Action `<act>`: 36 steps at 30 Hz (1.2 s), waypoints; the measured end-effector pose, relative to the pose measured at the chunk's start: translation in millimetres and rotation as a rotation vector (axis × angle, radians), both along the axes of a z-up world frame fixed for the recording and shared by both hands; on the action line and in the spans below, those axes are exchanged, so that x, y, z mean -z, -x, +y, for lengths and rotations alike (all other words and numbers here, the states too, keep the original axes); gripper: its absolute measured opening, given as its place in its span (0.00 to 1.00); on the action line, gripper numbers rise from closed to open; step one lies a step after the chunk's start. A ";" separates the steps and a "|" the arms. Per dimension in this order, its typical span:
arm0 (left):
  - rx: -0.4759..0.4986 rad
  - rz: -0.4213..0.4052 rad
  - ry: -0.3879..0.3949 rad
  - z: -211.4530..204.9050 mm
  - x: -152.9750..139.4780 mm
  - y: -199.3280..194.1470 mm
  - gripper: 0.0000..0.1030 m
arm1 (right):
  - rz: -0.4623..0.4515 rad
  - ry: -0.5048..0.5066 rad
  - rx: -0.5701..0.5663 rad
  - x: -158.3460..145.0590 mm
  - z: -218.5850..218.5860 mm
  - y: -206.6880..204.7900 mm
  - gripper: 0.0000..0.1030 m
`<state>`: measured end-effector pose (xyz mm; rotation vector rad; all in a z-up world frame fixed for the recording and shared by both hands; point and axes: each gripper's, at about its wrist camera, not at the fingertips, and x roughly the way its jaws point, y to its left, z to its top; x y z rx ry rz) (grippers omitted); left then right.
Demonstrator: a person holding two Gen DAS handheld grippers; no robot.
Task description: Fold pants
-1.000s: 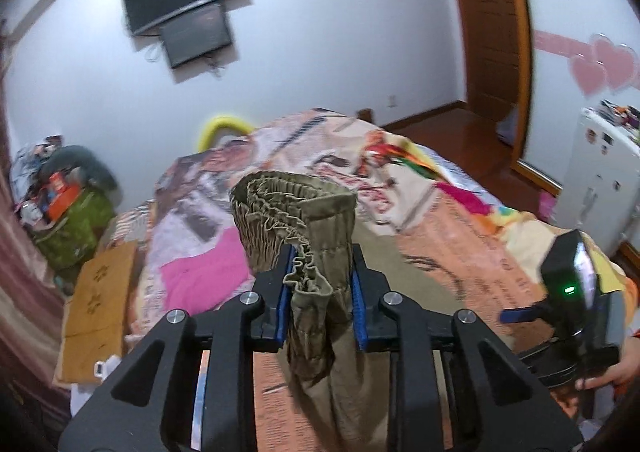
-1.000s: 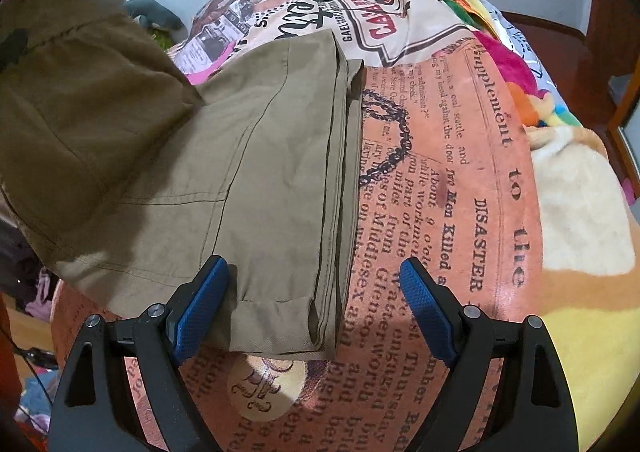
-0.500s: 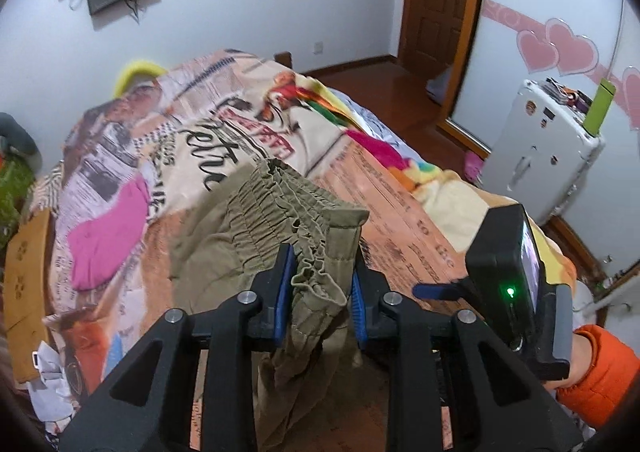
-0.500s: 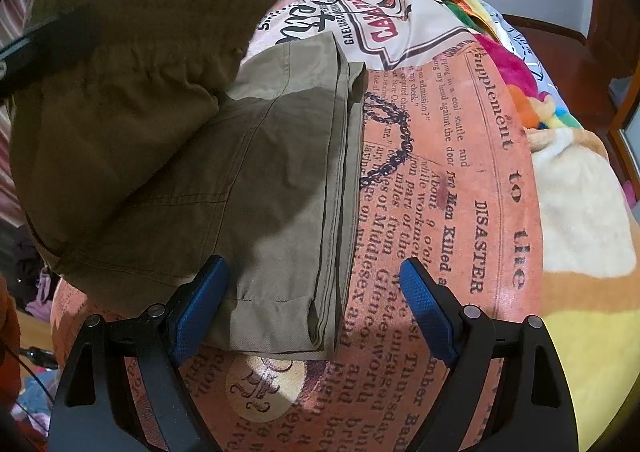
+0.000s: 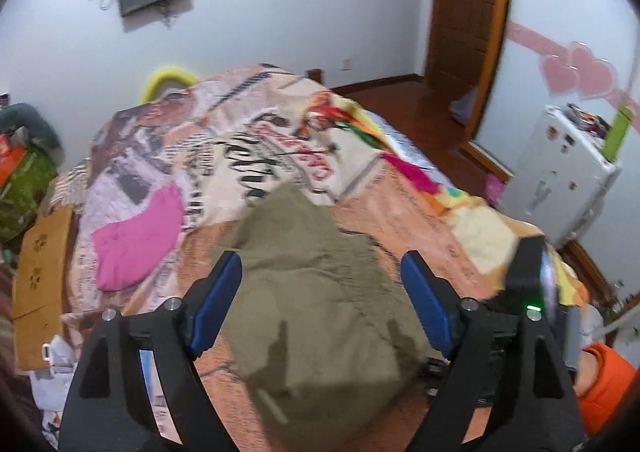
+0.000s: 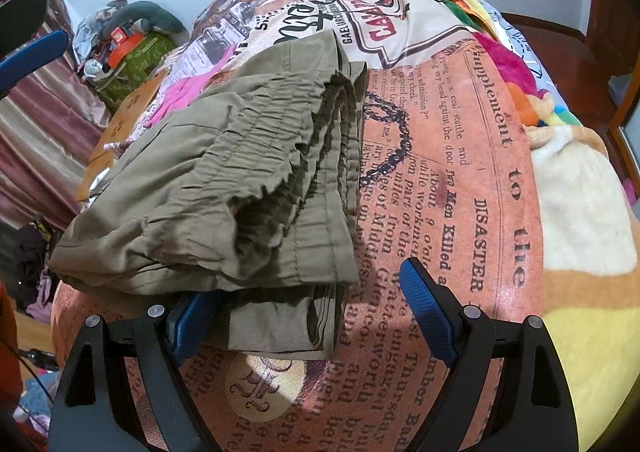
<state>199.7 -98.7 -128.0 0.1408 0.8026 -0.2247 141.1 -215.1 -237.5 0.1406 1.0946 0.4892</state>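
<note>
The olive-green pants (image 6: pixel 224 188) lie folded in a stack on the bed, the gathered elastic waistband on top facing right. In the left wrist view the pants (image 5: pixel 316 304) lie below and between the fingers. My left gripper (image 5: pixel 322 304) is open and empty, just above the pants. My right gripper (image 6: pixel 308 320) is open at the near edge of the stack; its left blue pad (image 6: pixel 192 316) is partly tucked under the top fold, and it holds nothing.
The bed is covered by a newspaper-print blanket (image 6: pixel 460 180). A pink cloth (image 5: pixel 136 228) lies on the bed's left. A white cabinet (image 5: pixel 560 180) stands at right, a wooden door (image 5: pixel 468 8) behind. Clutter and a cardboard box (image 5: pixel 40 252) lie at left.
My left gripper carried the waistband over onto the stack, then opened and let it go. The waistband now lies on the folded legs. My right gripper has stayed open in place.
</note>
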 end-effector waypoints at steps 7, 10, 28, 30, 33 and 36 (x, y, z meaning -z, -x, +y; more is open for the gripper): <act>-0.127 0.037 -0.090 48.8 17.3 -52.3 0.90 | 0.003 -0.003 0.005 0.0 -0.4 -0.5 0.83; -0.160 0.115 -0.114 69.5 34.6 -80.6 0.90 | 0.006 -0.004 0.008 -0.3 -1.0 -0.3 0.83; -0.207 0.353 -0.354 75.4 164.0 -178.4 0.91 | -0.049 0.050 0.058 -13.6 -11.8 8.2 0.83; -0.192 0.349 -0.402 70.1 171.4 -180.3 0.95 | -0.049 0.048 0.066 -13.0 -12.0 7.9 0.83; -0.157 0.364 -0.424 70.0 180.0 -179.2 0.96 | -0.050 0.048 0.074 -13.0 -12.8 6.6 0.83; -0.154 0.400 -0.361 82.6 178.3 -175.3 0.96 | -0.053 0.051 0.075 -14.4 -13.6 8.2 0.83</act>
